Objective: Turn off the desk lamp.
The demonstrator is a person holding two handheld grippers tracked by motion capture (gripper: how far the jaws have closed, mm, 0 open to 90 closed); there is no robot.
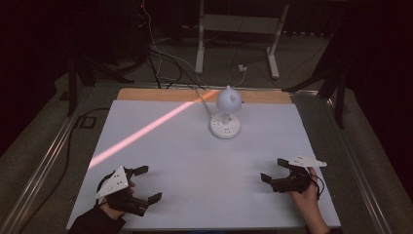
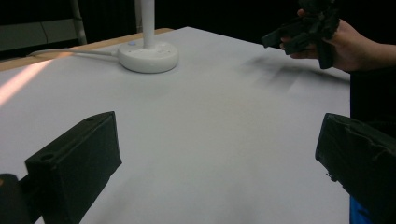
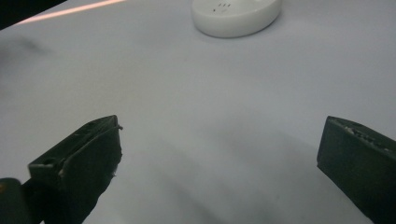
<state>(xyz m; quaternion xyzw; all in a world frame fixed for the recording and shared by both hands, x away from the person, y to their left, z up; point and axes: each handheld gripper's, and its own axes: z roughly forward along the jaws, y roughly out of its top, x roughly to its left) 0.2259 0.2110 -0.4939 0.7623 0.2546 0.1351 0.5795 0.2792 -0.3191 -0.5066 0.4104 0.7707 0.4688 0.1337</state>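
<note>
Smooth, slightly glossy white plastic on the lamp (image 1: pixel 225 114); matt, paper-like white sheet over the table (image 1: pixel 195 161), bare wood at its far edge; dull, scuffed black plastic jaws on both grippers.

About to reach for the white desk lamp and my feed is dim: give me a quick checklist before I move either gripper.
1. Left gripper open, nothing between the jaws: ok.
2. Right gripper open, nothing held: ok.
3. White desk lamp upright on its round base: ok.
4. White table sheet bare between both grippers and the lamp: ok.
5. Lamp cable trails off the far edge, away from both grippers: ok.
6. Lamp switched on: cannot tell.
</note>
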